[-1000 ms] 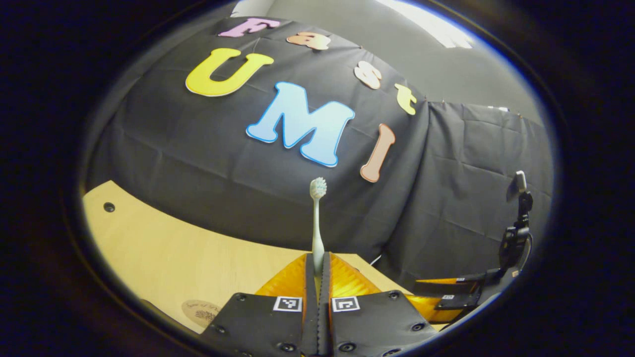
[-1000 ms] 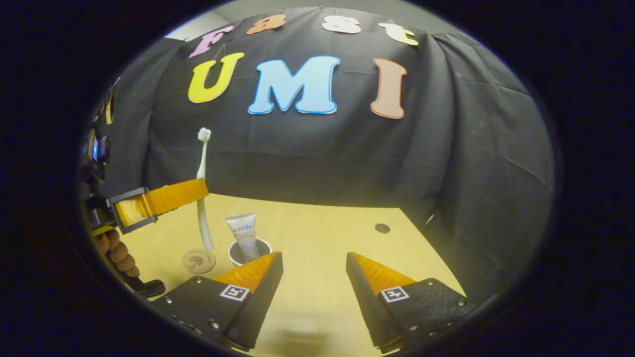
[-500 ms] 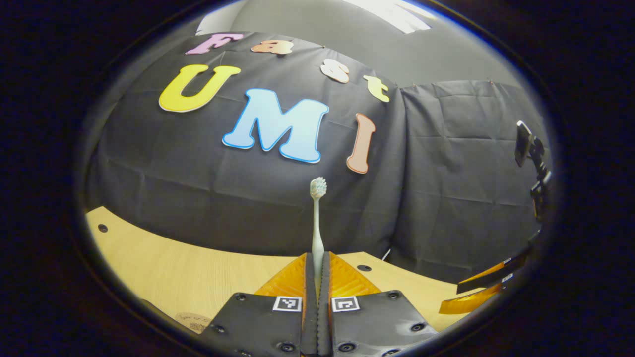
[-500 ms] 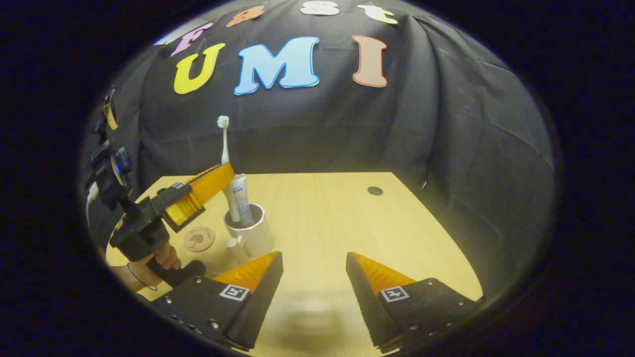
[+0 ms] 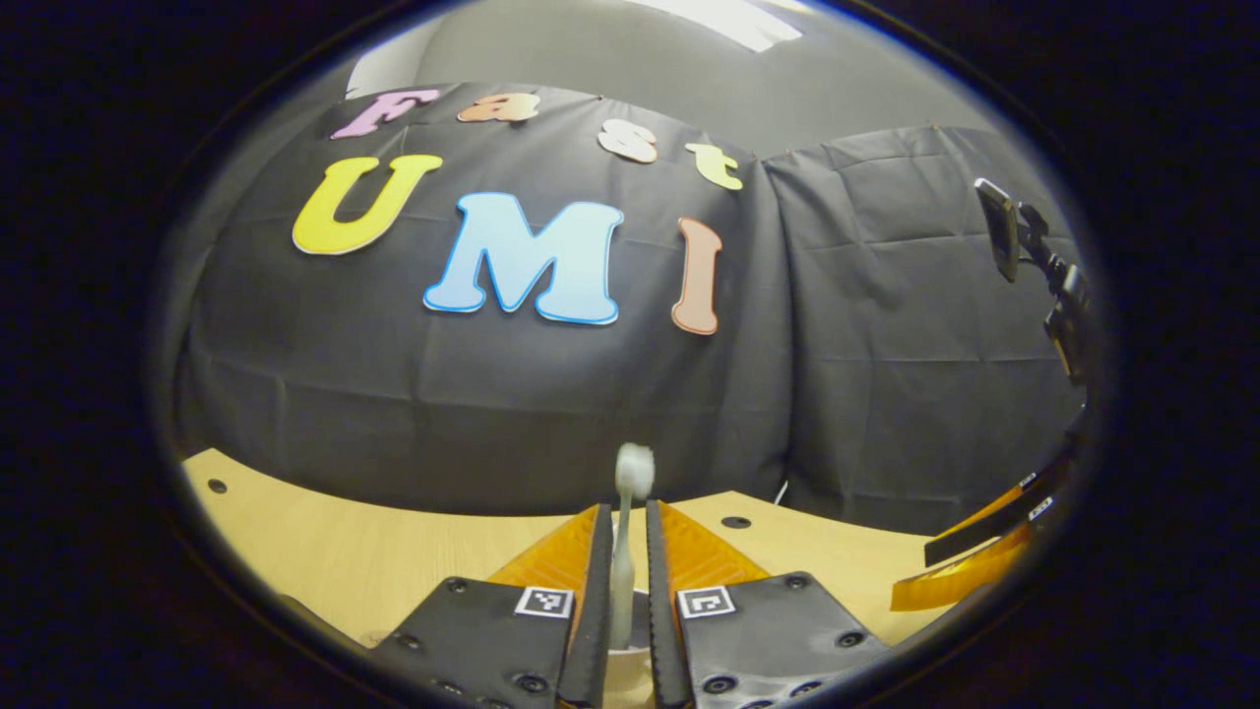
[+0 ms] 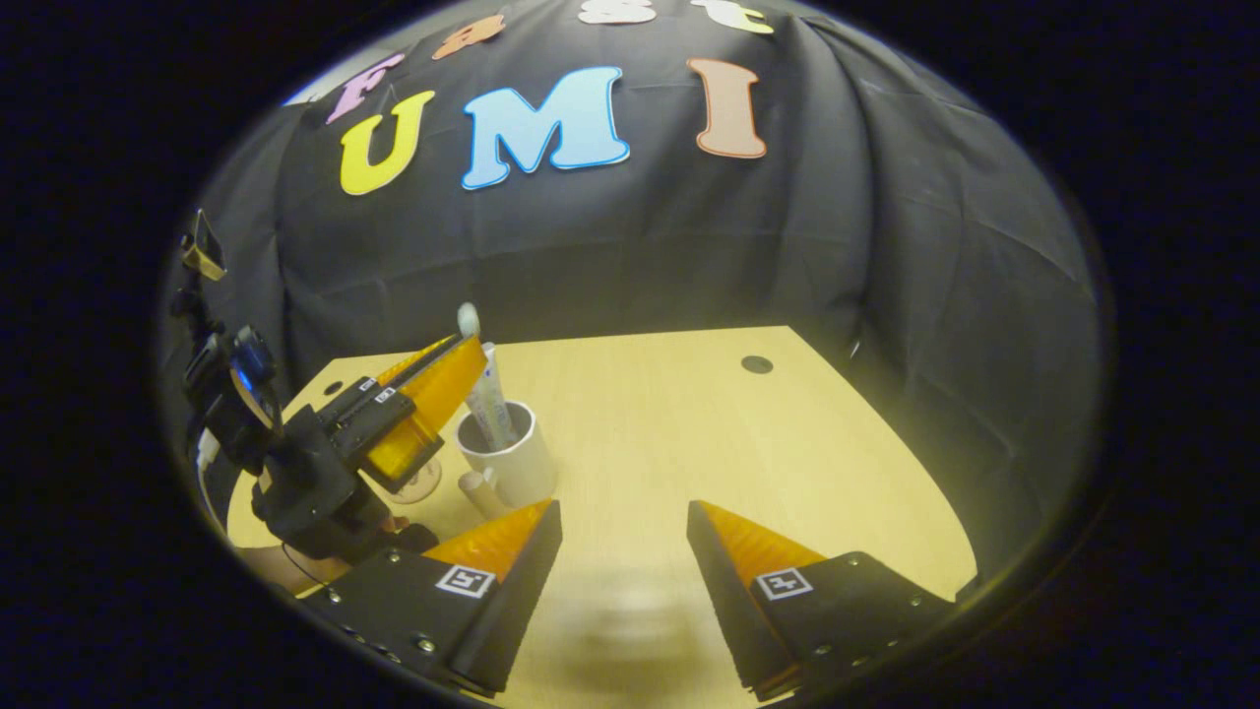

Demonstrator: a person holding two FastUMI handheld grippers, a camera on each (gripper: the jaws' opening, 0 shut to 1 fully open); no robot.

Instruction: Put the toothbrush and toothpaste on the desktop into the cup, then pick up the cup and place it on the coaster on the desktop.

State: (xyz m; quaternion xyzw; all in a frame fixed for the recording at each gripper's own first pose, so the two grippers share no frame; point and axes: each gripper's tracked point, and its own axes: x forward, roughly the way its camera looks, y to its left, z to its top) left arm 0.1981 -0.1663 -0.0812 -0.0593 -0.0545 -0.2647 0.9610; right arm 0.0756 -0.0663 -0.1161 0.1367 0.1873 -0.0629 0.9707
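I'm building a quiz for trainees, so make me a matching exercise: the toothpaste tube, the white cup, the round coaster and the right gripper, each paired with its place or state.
Column one:
1. white toothpaste tube
2. white handled cup
3. round brown coaster
4. right gripper

Column two:
A. open, nothing between its fingers
B. on the pale wooden desktop, beside the coaster
C. standing in the cup
D. flat on the desktop, partly behind the left gripper

Pairs: 1-C, 2-B, 3-D, 4-A.
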